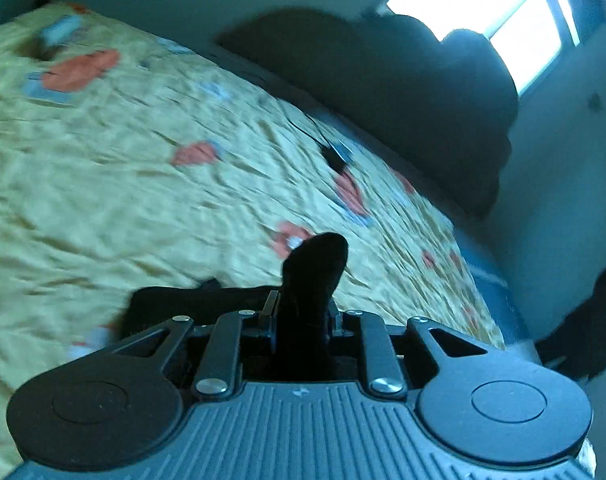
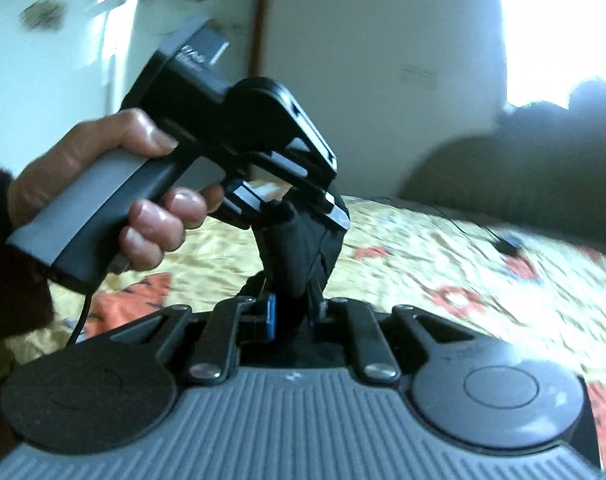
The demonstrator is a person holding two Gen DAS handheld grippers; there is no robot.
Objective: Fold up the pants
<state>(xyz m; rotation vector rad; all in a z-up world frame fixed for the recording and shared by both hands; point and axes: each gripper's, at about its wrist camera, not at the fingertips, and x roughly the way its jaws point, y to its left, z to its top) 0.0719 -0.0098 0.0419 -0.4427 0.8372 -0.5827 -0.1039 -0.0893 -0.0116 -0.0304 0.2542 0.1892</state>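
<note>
Both grippers, left gripper (image 1: 303, 312) and right gripper (image 2: 293, 304), sit clamped tight on black pants (image 2: 299, 248) above the floral bedspread (image 1: 143, 168). Advisable: keep edges aligned, lower evenly.

Both wrist views look low and close across the same yellow bedspread (image 1: 143, 184).

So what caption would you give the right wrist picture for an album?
Two hand-held grippers pinch black pants above a floral bedspread, the left hand-held gripper in a person's hand.
</note>
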